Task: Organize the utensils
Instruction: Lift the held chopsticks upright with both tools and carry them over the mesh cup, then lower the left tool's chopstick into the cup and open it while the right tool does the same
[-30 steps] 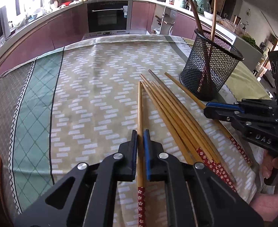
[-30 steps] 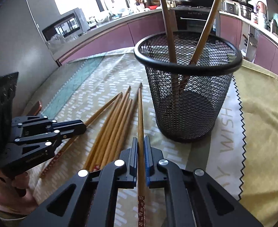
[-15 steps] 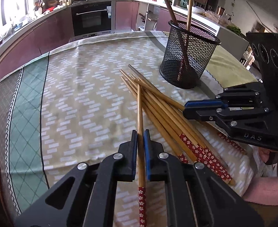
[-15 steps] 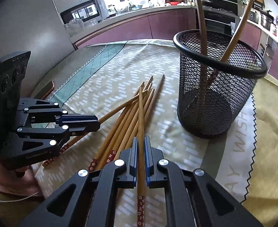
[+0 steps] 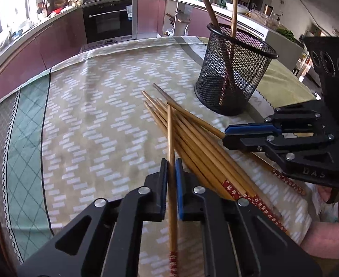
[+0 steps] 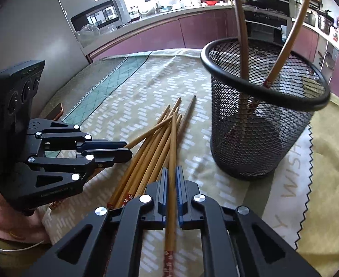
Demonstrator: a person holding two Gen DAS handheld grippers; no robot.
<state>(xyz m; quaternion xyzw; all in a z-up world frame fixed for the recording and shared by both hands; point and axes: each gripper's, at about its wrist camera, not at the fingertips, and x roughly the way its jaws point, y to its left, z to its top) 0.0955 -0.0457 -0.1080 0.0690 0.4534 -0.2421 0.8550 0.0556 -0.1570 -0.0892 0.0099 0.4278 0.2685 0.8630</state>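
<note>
- Left gripper (image 5: 171, 173): jaws clamped on one bamboo chopstick (image 5: 171, 138), tip pointing far, red-patterned end near.
- Right gripper (image 6: 172, 180): jaws clamped on a second chopstick (image 6: 173, 143), held the same way.
- Loose chopstick pile (image 5: 199, 147) lies fanned on the patterned tablecloth (image 5: 88, 115), between the two grippers.
- Black mesh holder (image 6: 259, 133) stands upright, far right of the pile; two chopsticks (image 6: 241, 30) lean inside, against opposite sides of the rim.
</note>
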